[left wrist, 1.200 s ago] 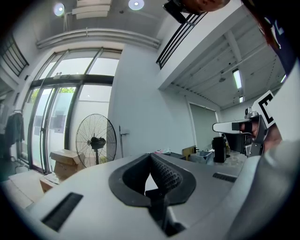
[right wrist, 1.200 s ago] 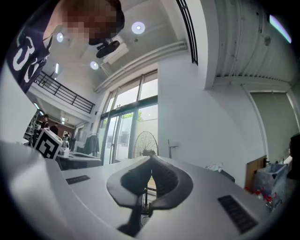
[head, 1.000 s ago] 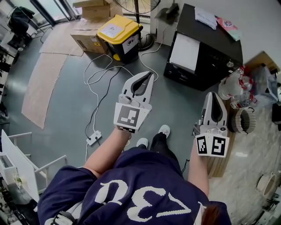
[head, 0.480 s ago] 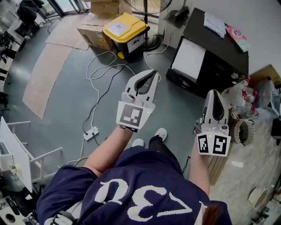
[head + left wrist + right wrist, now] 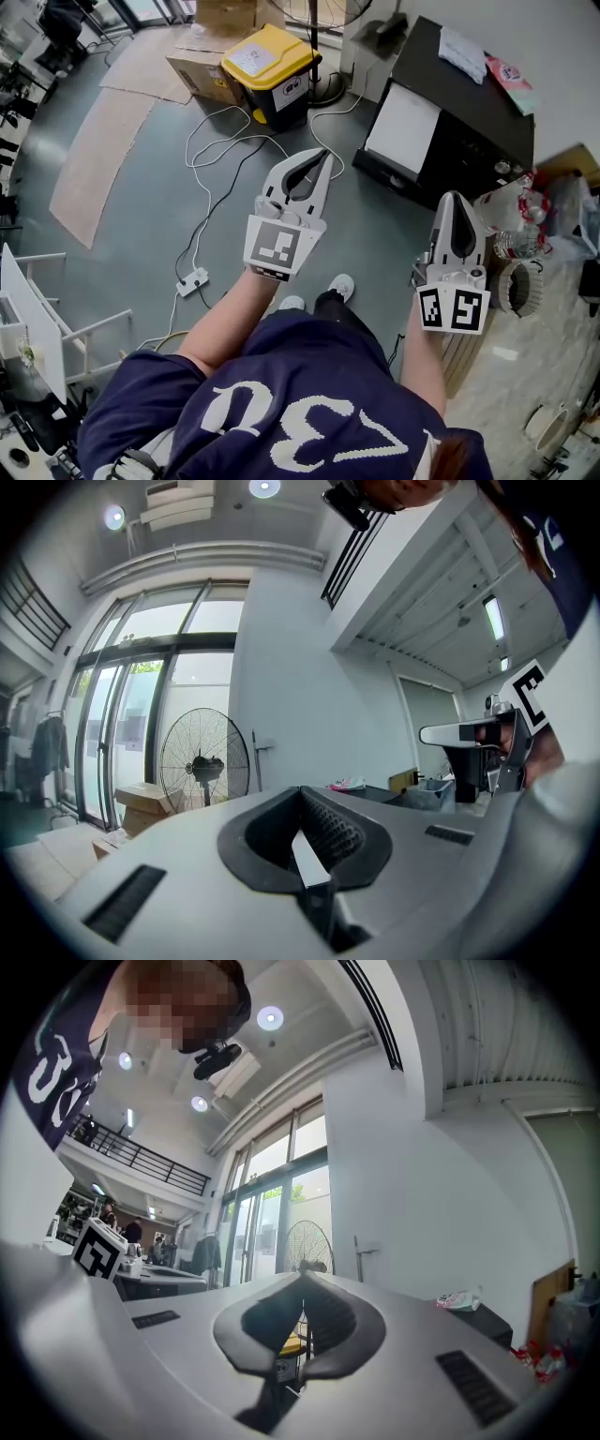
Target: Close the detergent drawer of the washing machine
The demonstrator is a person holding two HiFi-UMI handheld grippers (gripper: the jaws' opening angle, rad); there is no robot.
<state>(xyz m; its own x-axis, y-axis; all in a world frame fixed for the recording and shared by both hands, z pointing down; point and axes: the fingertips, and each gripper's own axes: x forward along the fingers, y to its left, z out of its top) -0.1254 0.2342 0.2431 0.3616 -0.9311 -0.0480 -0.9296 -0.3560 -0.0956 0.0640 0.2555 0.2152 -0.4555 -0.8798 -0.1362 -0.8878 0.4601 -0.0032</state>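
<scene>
Tools first: the left tool [image 5: 324, 156] and the right tool [image 5: 457, 199] are both pressed together, pinching nothing, and are held out side by side above the grey floor [image 5: 141, 216]. Ahead by the wall stands a black unit [image 5: 459, 103] with a white panel. I cannot tell whether it is the washing machine.

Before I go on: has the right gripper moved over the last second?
Yes. In the head view the right gripper sits further up the picture against the wicker basket than before, closer to the black cabinet.
</scene>
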